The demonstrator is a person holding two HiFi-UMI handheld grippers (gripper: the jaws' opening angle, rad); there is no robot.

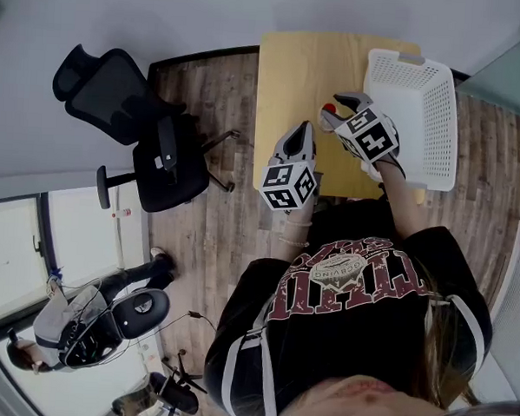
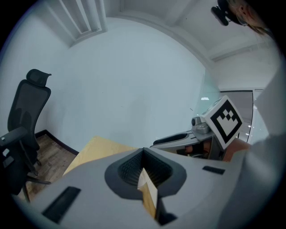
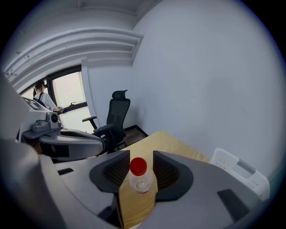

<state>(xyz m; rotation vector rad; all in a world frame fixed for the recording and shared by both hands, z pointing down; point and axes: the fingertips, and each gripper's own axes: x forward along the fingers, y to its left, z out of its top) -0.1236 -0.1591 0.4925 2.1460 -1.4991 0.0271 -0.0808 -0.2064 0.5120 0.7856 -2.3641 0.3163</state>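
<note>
Grips a small clear bottle [image 3: 139, 180] with a red cap in the right claw [image 1: 338, 110], the pads pressing on both sides of its body. Holds it upright, cap toward the camera, probably so that the pads bear on the wide body and not on the narrow neck. Places it above the yellow counter [image 1: 293, 70], toward 12 o'clock in the head view and just at 9 o'clock of the white basket [image 1: 434, 125]. Cannot tell whether the base touches the wood or hangs a little above it.

Shows the left claw [image 2: 145, 173] drawn narrow, with only a slit between the pads and nothing in it but a strip of counter seen through the gap. Hangs at about 7 o'clock of the right claw, over the near part of the counter and apart from the bottle, seemingly parked clear of the grip.

Leaves a black office chair [image 1: 138, 131] on the plank floor at 9 o'clock of the counter, well apart.
</note>
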